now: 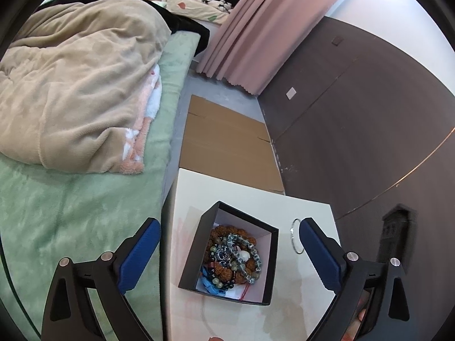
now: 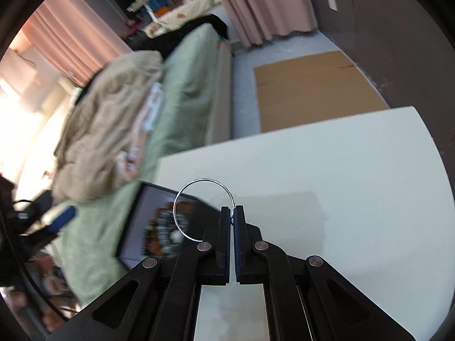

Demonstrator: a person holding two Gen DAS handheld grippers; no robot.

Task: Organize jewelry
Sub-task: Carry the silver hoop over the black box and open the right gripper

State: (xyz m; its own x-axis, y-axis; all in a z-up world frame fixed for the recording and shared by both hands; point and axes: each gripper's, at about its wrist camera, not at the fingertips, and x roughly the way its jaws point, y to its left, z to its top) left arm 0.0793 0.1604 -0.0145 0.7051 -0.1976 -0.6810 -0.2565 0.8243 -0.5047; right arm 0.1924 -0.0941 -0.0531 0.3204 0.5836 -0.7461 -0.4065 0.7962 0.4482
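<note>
The left claw (image 1: 230, 251) stands wide open over the black box (image 1: 199, 251) on the white table (image 1: 298, 312), one finger on each side and nothing gripped. The box holds a pile of bead bracelets (image 1: 234, 258). The right claw (image 2: 233, 213) is closed on a thin silver bangle (image 2: 182, 199), pinched at its rim between the pads and held above the table, just beside the box.

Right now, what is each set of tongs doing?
Left tongs: open, holding nothing, straddling the black jewelry box.
Right tongs: closed on the thin silver bangle.
</note>
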